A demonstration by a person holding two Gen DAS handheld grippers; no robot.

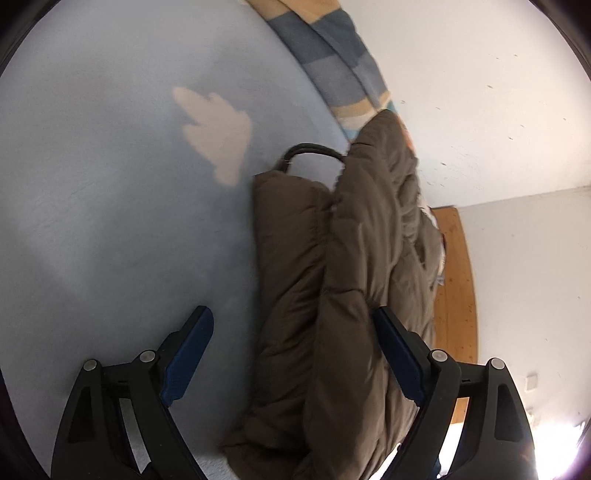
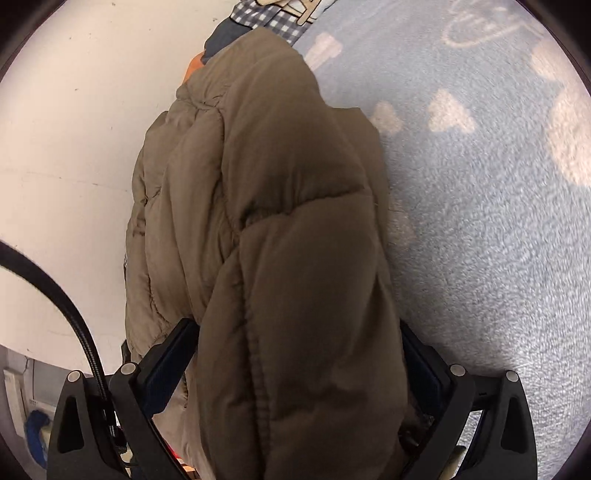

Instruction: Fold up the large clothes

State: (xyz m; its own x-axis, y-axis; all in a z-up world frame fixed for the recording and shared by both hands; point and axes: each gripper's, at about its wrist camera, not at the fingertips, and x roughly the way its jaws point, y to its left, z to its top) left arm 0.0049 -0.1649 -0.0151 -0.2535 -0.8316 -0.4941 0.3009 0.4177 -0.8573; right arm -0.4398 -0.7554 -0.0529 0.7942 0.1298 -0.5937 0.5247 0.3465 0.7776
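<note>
Garment: a brown quilted puffer jacket (image 1: 332,295), bunched into thick padded folds, lying on a pale blue fleece blanket (image 1: 110,221) close to a white wall (image 1: 480,92).
Jacket in right wrist view: the puffer jacket (image 2: 277,240) fills the middle of the frame, its stitched seams running lengthwise away from the camera, the far end reaching a checked fabric (image 2: 258,18).
Left tool: the left tool (image 1: 291,328) stands wide apart, blue pads facing inward; the left finger (image 1: 192,350) is over bare blanket, the right finger (image 1: 399,358) is against or just over the jacket's edge. The jacket's bulk lies between them, but nothing is pinched.
Right tool: the right tool (image 2: 295,332) has a thick fold of the jacket between its fingers; the left finger (image 2: 166,365) presses the padded side, the other finger is mostly hidden behind the fabric. It is closed onto the jacket at a wide span.
Blanket: pale cream shapes (image 1: 218,133) printed on the blue; heart-like marks (image 2: 450,110) in the right wrist view.
Striped cloth: a blue and tan striped blanket (image 1: 332,55) along the bed edge by the wall.
Dark loop: a curved black handle or strap (image 1: 314,149) just beyond the jacket's far end.
Wood: a wooden panel (image 1: 454,288) beside the wall.
Cable: a black cable (image 2: 66,306) curves into the right tool's body.
</note>
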